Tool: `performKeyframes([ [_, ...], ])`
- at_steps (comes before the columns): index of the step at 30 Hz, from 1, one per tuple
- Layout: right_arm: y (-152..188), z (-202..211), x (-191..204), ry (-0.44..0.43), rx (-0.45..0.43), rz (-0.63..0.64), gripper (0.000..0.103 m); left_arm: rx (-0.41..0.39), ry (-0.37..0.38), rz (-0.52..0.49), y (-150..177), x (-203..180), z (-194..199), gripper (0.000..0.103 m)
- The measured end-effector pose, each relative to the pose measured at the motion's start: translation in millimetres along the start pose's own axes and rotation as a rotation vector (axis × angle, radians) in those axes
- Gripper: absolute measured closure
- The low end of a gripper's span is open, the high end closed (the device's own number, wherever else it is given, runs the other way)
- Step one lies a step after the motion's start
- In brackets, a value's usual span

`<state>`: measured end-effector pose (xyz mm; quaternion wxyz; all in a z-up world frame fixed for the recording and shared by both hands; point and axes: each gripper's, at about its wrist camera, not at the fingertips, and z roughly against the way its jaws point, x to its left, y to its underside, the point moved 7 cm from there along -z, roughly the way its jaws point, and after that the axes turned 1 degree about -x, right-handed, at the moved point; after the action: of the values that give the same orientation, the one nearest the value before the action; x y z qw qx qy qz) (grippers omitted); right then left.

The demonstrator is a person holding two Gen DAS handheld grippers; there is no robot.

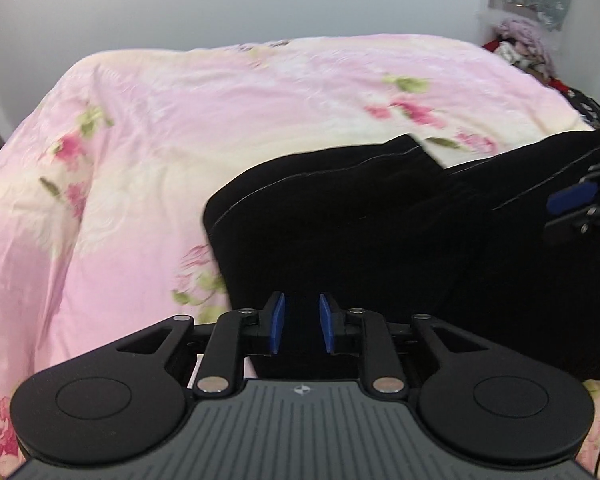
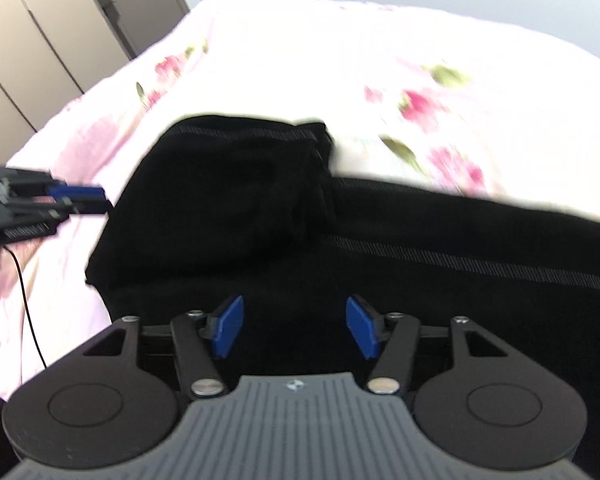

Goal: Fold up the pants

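Black gripper housings fill the foreground of both wrist views as a person works a pair of black pants (image 1: 360, 216) across a bed (image 1: 180, 120) dressed in a pink floral sheet. At the lower edge of the left view, the left gripper (image 1: 302, 324) hovers over the near edge of the dark cloth, its blue pads (image 1: 277, 322) narrowly parted with no fabric visibly pinched between them, though black on black makes that hard to confirm. Over the middle of the garment the right gripper (image 2: 296, 326) stands with jaws spread wide and nothing in them. One end of the pants appears to lie doubled back over the rest, a thin pale stripe marking the upper layer's edge, while the remainder stretches away to the right. Judging by this, a first fold looks set and both tools are between grasps. Next would likely come a fresh hold on the unfolded end, each gripper closing on a corner or edge before carrying it over the stack without dragging the lower layer askew
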<state>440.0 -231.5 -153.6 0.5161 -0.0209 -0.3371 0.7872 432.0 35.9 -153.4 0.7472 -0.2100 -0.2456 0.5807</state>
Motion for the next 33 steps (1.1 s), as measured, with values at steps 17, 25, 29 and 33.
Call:
performKeyframes([
  [17, -55.6, -142.9, -32.3, -0.063, 0.039, -0.156, 0.047, -0.013, 0.117, 0.164, 13.8, 40.9, -52.6, 0.075],
  [25, -58.0, -118.9, -3.3, -0.004, 0.03, -0.157, 0.078, -0.017, 0.099, 0.2, 12.7, 43.7, -42.8, 0.075],
  [29, -63.7, -71.3, 28.8, 0.013, 0.005, -0.126, 0.079, -0.025, 0.089, 0.245, 13.7, 53.5, -26.1, 0.075],
  [33, -62.5, -23.9, 52.5, 0.024, -0.021, -0.184, 0.079, -0.034, 0.098, 0.263, 13.8, 59.1, -8.9, 0.075],
])
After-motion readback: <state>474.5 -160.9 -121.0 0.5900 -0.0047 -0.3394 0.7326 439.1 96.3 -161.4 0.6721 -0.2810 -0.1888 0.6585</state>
